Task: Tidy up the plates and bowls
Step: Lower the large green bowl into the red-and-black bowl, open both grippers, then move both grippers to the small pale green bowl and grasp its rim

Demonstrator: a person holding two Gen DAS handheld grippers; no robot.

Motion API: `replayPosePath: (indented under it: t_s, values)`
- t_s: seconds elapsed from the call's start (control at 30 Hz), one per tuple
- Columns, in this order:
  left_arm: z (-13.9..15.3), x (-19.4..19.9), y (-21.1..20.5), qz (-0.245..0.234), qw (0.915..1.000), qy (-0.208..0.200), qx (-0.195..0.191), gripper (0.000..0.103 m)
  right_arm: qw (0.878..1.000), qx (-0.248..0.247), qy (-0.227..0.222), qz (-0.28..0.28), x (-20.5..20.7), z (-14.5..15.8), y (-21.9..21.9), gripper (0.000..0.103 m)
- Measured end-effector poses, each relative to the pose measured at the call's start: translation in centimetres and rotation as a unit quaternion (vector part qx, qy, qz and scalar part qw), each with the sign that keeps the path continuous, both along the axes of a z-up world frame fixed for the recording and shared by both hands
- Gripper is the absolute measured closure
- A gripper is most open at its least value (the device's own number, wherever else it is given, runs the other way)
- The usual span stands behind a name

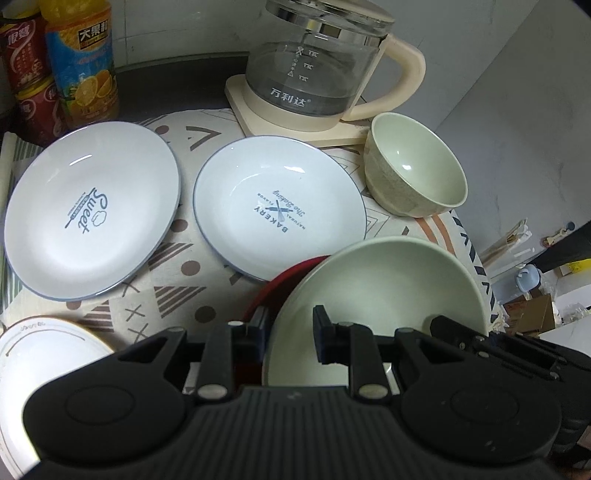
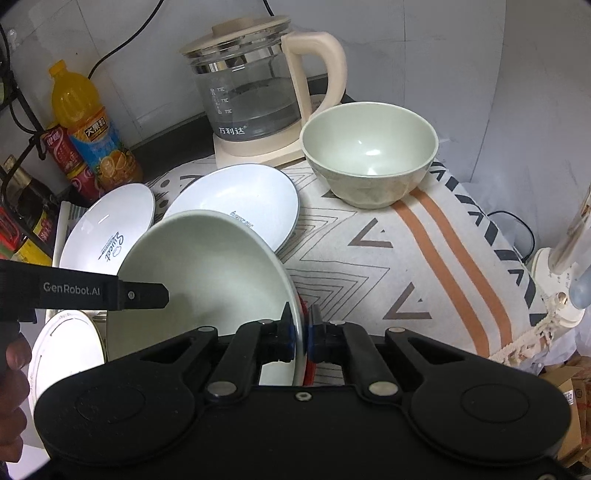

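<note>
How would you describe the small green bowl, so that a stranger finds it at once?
Start at the glass kettle with the cream handle at the back of the patterned cloth. Just beside its base, on the handle side, stands the small green bowl. It is deep and upright, unlike the flat white plates and the wide green bowl both grippers hold.

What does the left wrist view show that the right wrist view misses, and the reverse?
Only left wrist: the BAKERY print on the middle plate, readable in full.
Only right wrist: the right gripper pinching the green plate rim, the kettle lid, a hand.
Both: the Sweet plate, small bowl, kettle, juice bottle.
</note>
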State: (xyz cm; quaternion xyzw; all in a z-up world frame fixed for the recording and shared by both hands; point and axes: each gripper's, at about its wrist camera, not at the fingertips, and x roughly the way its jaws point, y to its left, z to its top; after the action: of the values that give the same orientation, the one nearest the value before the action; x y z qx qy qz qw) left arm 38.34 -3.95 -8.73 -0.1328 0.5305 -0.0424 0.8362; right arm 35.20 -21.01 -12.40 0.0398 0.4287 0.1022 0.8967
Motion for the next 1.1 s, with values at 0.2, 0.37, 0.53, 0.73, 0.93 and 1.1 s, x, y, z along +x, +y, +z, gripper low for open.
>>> replayPosePath:
  t_s: [0.2,0.37,0.53,0.73,0.93,1.1]
  values:
    - [1.3,-0.4,0.4,0.007,0.9998,-0.019,0.009,0.081,1.000,-0.004,-0.005,0.009,0.4,0.0,0.4,0.092]
    - [1.9,-0.5,1.3,0.017,0.9995,-0.024,0.014,0.081,1.000,-0.011,-0.014,0.017,0.6,0.2,1.1,0.091]
    - [2.5,-0.2,1.4,0.021,0.9992,-0.032,0.014,0.078,1.000,0.007,-0.005,0.016,1.0,0.7,0.7,0.079]
    - [3.0,0.9,-0.2,0.011,0.9986,-0.050,0.012,0.055,0.999,0.013,-0.034,0.000,0.4,2.1,-0.9,0.058]
    - [3.2,2.6,-2.7,-0.010,0.9981,-0.061,0.008,0.053,0.998,0.018,-0.050,-0.036,1.0,2.8,-3.9,0.058]
    - [3.2,3.9,-4.7,-0.026,0.9975,-0.065,0.009,0.052,0.996,0.021,-0.052,-0.063,1.7,2.8,-6.2,0.055]
